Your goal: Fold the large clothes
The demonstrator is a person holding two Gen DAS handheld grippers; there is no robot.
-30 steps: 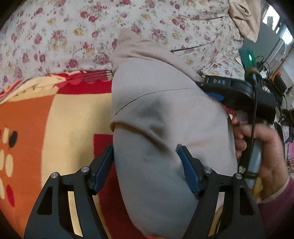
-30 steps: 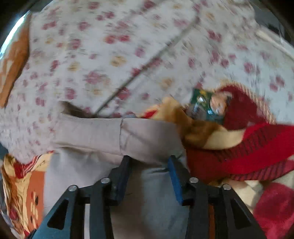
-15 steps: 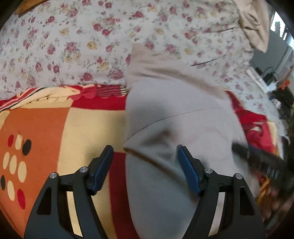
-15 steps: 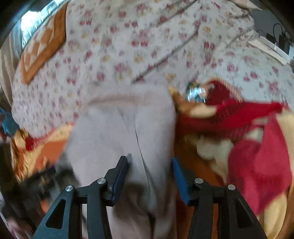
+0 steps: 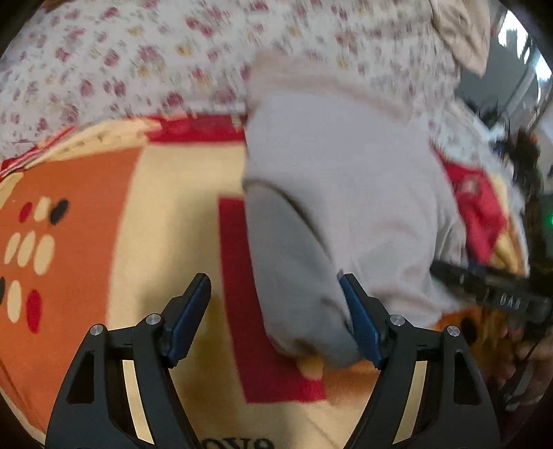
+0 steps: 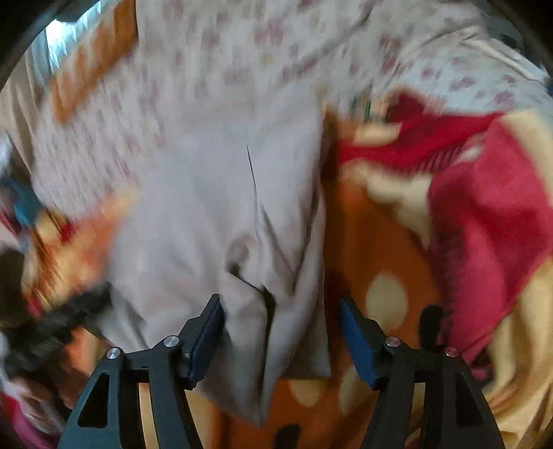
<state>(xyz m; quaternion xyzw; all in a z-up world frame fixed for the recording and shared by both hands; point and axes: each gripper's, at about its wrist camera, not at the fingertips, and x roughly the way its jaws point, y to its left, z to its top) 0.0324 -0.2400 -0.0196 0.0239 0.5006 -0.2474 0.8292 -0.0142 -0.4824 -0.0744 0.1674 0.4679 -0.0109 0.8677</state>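
A large beige-grey garment [image 5: 338,193] lies folded lengthwise on a red, orange and cream blanket [image 5: 86,214]. My left gripper [image 5: 276,328] is open just above the garment's near end, which lies between its blue pads. In the right wrist view the same garment [image 6: 221,214] stretches away from my open right gripper [image 6: 280,338], its near hem between the fingers. Neither gripper holds cloth. The right gripper's body [image 5: 490,290] shows at the left view's right edge. Both views are motion-blurred.
A floral bedsheet [image 5: 138,58] covers the bed beyond the blanket. The blanket is bunched into red and cream folds [image 6: 466,193] right of the garment. A beige cloth [image 5: 463,31] lies at the far right, with cables and equipment past the bed edge.
Both grippers have pulled back toward the garment's near end and opened wider. The garment now lies flatter on the blanket, and the right gripper sits lower to the side.
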